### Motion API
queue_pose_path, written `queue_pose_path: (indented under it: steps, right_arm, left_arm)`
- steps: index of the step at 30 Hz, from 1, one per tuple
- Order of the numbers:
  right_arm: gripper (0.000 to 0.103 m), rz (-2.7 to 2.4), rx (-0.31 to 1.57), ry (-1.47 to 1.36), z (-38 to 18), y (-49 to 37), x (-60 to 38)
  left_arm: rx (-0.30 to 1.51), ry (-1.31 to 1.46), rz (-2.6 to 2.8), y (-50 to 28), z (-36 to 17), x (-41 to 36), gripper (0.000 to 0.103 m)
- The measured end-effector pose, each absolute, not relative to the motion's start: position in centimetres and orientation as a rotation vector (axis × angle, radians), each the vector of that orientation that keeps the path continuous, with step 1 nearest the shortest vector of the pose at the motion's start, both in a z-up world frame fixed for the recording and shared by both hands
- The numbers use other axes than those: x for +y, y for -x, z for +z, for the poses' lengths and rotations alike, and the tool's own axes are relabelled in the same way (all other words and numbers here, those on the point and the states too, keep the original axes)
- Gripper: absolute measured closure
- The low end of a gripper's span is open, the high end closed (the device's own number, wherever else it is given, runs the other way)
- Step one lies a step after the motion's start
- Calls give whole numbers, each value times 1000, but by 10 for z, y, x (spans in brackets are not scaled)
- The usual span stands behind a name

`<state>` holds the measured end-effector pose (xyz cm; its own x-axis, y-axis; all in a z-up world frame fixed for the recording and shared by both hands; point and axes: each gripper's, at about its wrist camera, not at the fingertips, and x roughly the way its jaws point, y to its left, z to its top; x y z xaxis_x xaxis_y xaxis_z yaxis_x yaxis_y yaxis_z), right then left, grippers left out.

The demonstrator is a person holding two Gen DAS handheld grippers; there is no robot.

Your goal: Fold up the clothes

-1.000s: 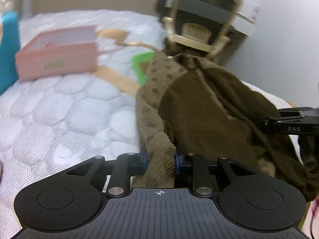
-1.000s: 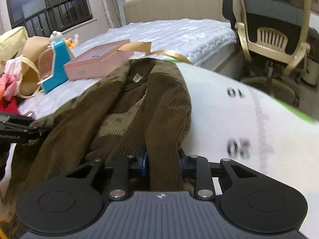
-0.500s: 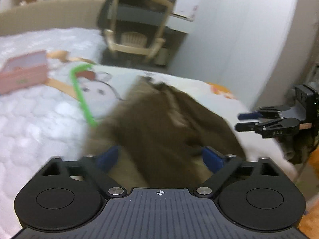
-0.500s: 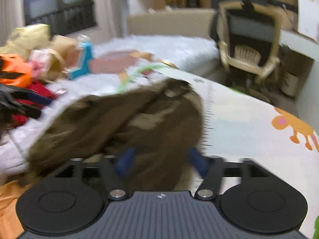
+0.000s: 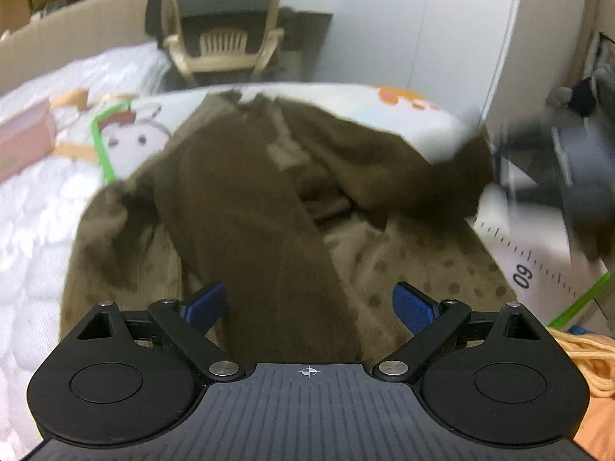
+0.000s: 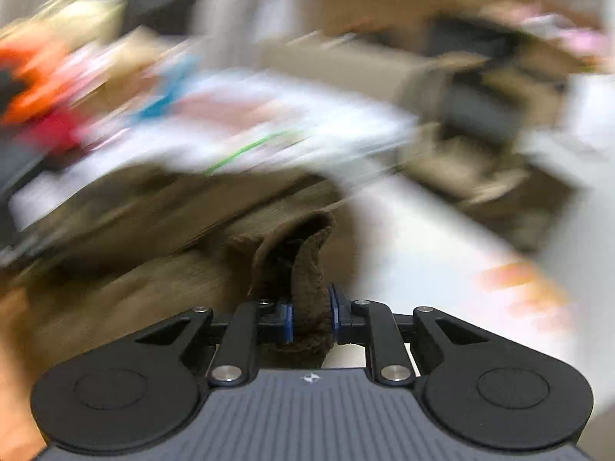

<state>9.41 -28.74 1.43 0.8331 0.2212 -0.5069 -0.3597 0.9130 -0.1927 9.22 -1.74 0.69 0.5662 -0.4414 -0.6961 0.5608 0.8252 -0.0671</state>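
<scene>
Right claw [image 6: 310,322]: blue pads drawn together on a thick fold of the brown garment [image 6: 307,269]. The pinched edge stands up in a rolled lip between the pads. Rest of this view badly smeared; only colour patches beyond the cloth.

Left claw [image 5: 309,303]: fingers spread wide, blue pads [image 5: 413,305] well apart, nothing pinched. A dark band of the garment [image 5: 246,207] runs between them, but whether it touches either pad cannot be told.

Garment lies crumpled on a printed play mat [image 5: 130,130] spread over the quilted white bed [image 5: 34,207]. Dark ribbed outer face up the middle, paler dotted lining [image 5: 415,253] turned out toward the right, a pale patch near the far end, possibly a label. Far right edge blurs into a dark shape, likely the other gripper.

Handling, as a guess: soft, limp, fairly thick knit or corduroy. Some weight, will sag and drag rather than float. Not slippery; the ribbing should grip well. Not fragile. A thick fold fills the pads, so single layers hold more surely than bunched ones.

Where to take hold: hem corners or shoulder seams, one claw to each, so it hangs flat. Free left claw best placed on the near edge below it.

Beyond: pink box [image 5: 23,142] at left, office chair [image 5: 223,42] past the bed.
</scene>
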Motion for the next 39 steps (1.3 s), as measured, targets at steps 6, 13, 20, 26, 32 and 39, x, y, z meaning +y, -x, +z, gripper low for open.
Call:
queue_pose_path:
  steps: [6, 13, 20, 26, 32, 39]
  right_arm:
    - [40, -254, 406, 87, 47, -149, -406]
    - [26, -110, 529, -86, 5, -159, -408]
    - [18, 80, 538, -22, 12, -169, -354]
    - [18, 278, 626, -166, 17, -214, -304]
    - [18, 568, 839, -280, 4, -246, -230]
    - [82, 723, 964, -13, -13, -241, -127]
  left_arm:
    - [818, -203, -583, -102, -10, -34, 4]
    - [770, -250, -553, -122, -14, -24, 81]
    - [582, -169, -266, -205, 46, 56, 100]
    - [526, 5, 56, -271, 68, 164, 97]
    - [571, 17, -207, -227, 58, 138, 21]
    - [607, -16, -509, -183, 45, 96, 7]
